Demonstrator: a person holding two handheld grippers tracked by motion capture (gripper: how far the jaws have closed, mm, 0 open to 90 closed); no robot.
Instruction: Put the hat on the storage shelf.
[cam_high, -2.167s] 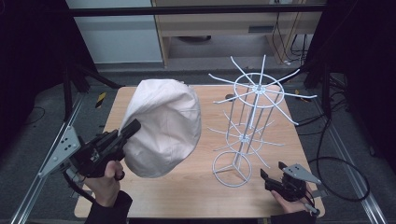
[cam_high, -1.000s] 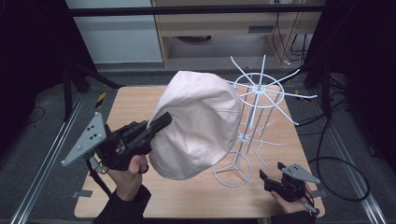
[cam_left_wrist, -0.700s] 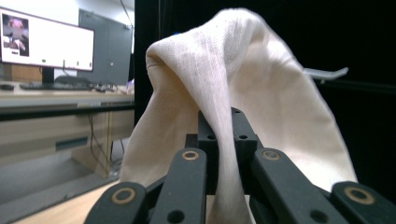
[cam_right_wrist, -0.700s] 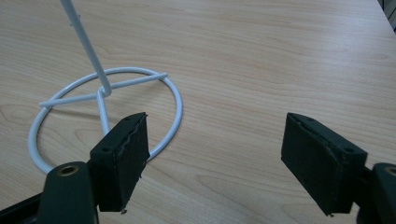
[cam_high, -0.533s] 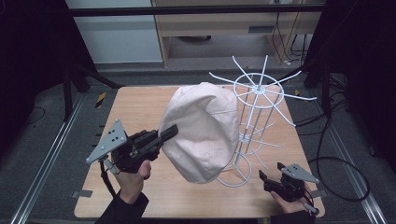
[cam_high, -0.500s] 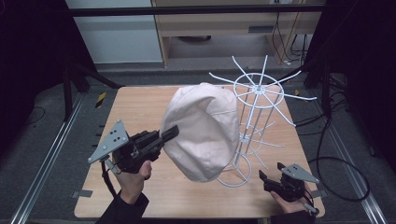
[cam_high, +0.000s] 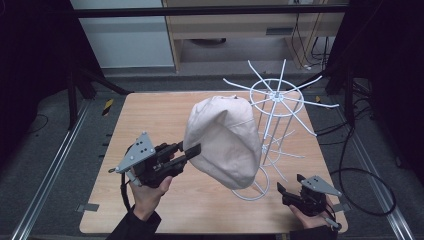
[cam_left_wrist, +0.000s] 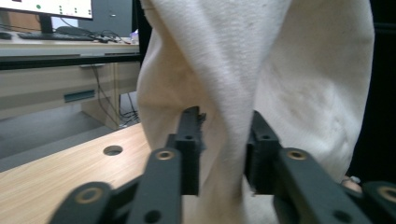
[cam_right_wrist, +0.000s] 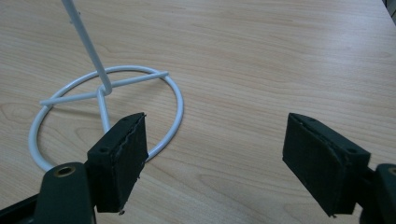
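Left hand-held gripper (cam_high: 187, 152) sits over the near-left part of the desk (cam_high: 135, 125), pointing right at the cream cloth hat (cam_high: 225, 140). In the left gripper view its jaws have just been opening: a fold of the hat (cam_left_wrist: 224, 93) runs between the two black fingers (cam_left_wrist: 189, 144), left one looks apart from the cloth with a visible gap, right one is at the cloth and I can't tell whether it touches. So I read it as open around the fabric, not clamped. The hat hangs off the left side of the white wire rack (cam_high: 277, 100), just beside its centre pole, its lower edge over the rack's ring base (cam_high: 250, 192), clear of the desk as far as I can tell; which prong carries it is hidden by the cloth. Rack stands right of centre on the desk, spokes fanned out at the top. Right hand-held gripper (cam_high: 287, 192) sits low at the near-right edge of the desk, near the ring base. In the right gripper view its jaws stand wide open with nothing between them, bare wood underneath, the ring base (cam_right_wrist: 107, 100) just beyond the left finger (cam_right_wrist: 119, 158).
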